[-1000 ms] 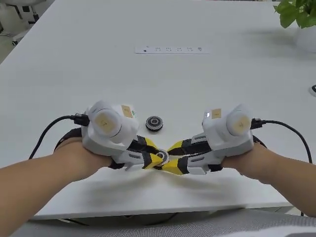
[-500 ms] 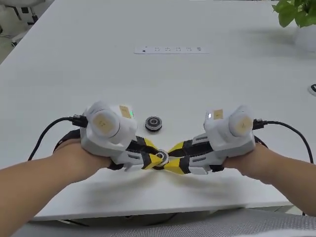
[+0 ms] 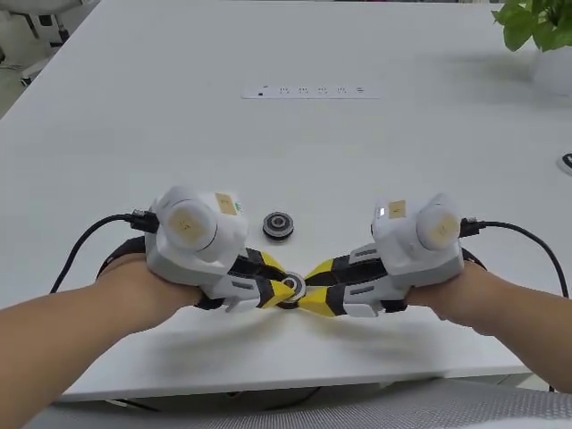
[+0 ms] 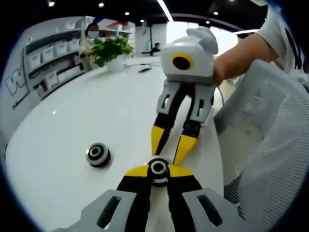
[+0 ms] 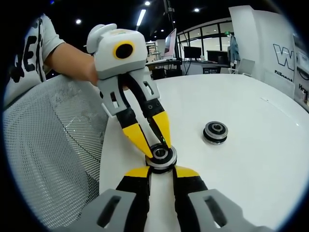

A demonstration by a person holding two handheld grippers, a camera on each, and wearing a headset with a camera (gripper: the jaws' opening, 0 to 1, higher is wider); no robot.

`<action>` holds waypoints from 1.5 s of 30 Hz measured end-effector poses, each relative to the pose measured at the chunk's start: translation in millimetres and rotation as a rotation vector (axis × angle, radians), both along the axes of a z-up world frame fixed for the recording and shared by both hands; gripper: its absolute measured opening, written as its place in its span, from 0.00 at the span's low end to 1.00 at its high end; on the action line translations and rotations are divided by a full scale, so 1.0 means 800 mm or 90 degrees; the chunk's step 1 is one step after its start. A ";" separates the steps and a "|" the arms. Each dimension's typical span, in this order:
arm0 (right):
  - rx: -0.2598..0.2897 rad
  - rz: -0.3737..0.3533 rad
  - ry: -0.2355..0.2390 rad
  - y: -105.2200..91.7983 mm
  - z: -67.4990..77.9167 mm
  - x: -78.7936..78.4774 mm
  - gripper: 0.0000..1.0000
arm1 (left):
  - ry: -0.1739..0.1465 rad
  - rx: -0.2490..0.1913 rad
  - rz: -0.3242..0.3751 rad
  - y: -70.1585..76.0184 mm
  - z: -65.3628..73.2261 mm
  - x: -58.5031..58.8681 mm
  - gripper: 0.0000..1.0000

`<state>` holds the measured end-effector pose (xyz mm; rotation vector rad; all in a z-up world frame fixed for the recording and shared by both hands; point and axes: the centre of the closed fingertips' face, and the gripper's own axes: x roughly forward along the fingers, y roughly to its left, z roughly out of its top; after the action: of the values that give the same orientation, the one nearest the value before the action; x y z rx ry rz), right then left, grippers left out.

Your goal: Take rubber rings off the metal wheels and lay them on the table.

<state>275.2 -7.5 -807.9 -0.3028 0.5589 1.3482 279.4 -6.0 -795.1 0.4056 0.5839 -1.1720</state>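
Observation:
A small metal wheel with a black rubber ring (image 3: 289, 288) is held just above the table's near edge, between both grippers. My left gripper (image 4: 158, 170) is shut on it, with a yellow tip on each side of the wheel (image 4: 158, 168). My right gripper (image 5: 162, 170) meets it head-on from the other side, its tips closed against the wheel's rubber rim (image 5: 161, 155). In the head view the left gripper (image 3: 279, 290) and the right gripper (image 3: 302, 291) touch tip to tip. A second wheel (image 3: 279, 225) with its ring on lies flat on the table beyond them.
A white power strip (image 3: 310, 90) lies farther back on the white table (image 3: 179, 134). A potted plant (image 3: 536, 22) stands at the far right corner. A cable trails from each gripper. A mesh chair back (image 5: 63, 140) sits close behind the table's near edge.

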 end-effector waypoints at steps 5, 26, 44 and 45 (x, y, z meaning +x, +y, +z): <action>0.001 0.000 -0.003 -0.001 -0.001 0.001 0.13 | -0.001 0.000 0.000 0.000 0.000 0.000 0.12; -0.005 -0.020 0.005 -0.006 -0.002 0.003 0.03 | -0.002 0.001 0.001 0.000 0.000 0.000 0.12; 0.053 -0.153 0.170 -0.014 -0.003 0.010 0.00 | -0.010 0.009 -0.001 0.000 0.000 0.001 0.12; 0.055 -0.158 0.177 -0.014 -0.002 0.009 0.00 | -0.010 0.010 -0.001 -0.001 0.000 0.001 0.12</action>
<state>282.8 -18.6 -809.9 0.0268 0.7421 1.1747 279.9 -6.6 -794.9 0.4284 0.5786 -1.1657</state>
